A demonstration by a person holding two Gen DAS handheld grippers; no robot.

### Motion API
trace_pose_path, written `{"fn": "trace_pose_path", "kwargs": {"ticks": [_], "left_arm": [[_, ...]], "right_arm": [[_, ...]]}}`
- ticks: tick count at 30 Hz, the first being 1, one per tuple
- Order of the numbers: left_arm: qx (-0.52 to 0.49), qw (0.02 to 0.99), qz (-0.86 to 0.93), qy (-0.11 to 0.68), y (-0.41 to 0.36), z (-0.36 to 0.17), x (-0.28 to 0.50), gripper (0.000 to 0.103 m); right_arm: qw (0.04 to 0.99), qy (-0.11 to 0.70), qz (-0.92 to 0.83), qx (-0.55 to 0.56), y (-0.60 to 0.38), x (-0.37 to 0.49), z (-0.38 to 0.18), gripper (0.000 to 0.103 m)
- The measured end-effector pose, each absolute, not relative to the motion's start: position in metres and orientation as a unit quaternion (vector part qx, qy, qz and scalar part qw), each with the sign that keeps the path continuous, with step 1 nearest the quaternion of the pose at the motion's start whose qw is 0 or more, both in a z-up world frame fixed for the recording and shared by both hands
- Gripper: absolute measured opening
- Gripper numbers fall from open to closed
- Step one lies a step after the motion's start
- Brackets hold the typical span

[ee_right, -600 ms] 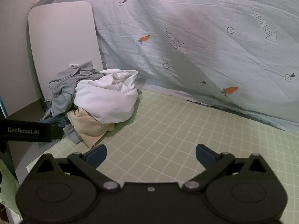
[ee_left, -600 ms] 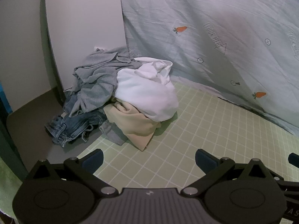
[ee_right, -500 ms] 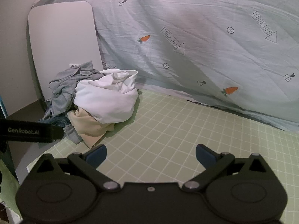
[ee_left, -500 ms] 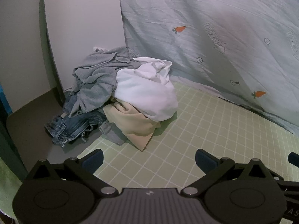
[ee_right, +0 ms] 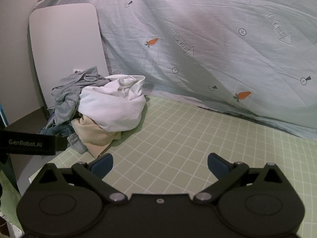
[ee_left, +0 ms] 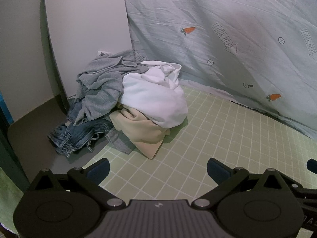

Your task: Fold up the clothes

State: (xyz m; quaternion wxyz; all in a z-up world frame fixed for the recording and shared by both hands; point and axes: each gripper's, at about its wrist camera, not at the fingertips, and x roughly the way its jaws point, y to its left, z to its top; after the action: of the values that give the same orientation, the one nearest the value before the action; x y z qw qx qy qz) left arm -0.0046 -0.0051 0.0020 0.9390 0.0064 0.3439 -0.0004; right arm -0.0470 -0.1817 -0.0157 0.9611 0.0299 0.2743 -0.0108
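A heap of crumpled clothes lies at the left end of the green checked mat [ee_left: 208, 142]: a white garment [ee_left: 152, 97] on top, a beige one [ee_left: 142, 132] under it, a grey top [ee_left: 101, 83] behind and blue jeans [ee_left: 79, 132] at the left. In the right wrist view the same white garment [ee_right: 113, 105] and beige piece [ee_right: 93, 134] lie ahead on the left. My left gripper [ee_left: 158, 168] stands open over the mat, short of the heap, nothing between its fingers. Wide apart too are the jaws of my right gripper [ee_right: 160, 164], and it holds nothing.
A pale sheet printed with carrots [ee_left: 227, 39] hangs behind the mat as a backdrop. A white rounded board [ee_left: 85, 29] leans against the wall behind the heap. A grey floor strip [ee_left: 29, 134] borders the mat on the left. The left tool's body [ee_right: 29, 144] crosses the right view's left edge.
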Motion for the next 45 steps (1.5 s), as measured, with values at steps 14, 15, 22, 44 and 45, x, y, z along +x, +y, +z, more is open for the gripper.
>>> {"fn": "trace_pose_path", "kwargs": {"ticks": [14,15,22,44,45], "left_arm": [[0.008,0.937,-0.004,0.348,-0.0035,-0.0010,-0.0063,0.103],[0.008,0.938,-0.004,0.348,-0.0036,-0.0006,-0.0065,0.103],[0.007,0.938,-0.001,0.347,-0.0047,-0.0001,-0.0058,0.103],[0.005,0.936,-0.003,0.351,-0.0005,-0.0007,-0.0023,0.103],[0.005,0.936,-0.002,0.352,-0.0004,-0.0009,-0.0020,0.103]], "right_arm": [[0.962,0.270,-0.014,0.028,-0.1812,-0.0492,-0.0150,0.103],[0.962,0.270,-0.014,0.029,-0.1812,-0.0495,-0.0153,0.103],[0.962,0.271,-0.015,0.032,-0.1825,-0.0493,-0.0151,0.103],[0.961,0.275,-0.017,0.035,-0.1846,-0.0489,-0.0172,0.103],[0.961,0.275,-0.017,0.035,-0.1849,-0.0487,-0.0175,0.103]]}}
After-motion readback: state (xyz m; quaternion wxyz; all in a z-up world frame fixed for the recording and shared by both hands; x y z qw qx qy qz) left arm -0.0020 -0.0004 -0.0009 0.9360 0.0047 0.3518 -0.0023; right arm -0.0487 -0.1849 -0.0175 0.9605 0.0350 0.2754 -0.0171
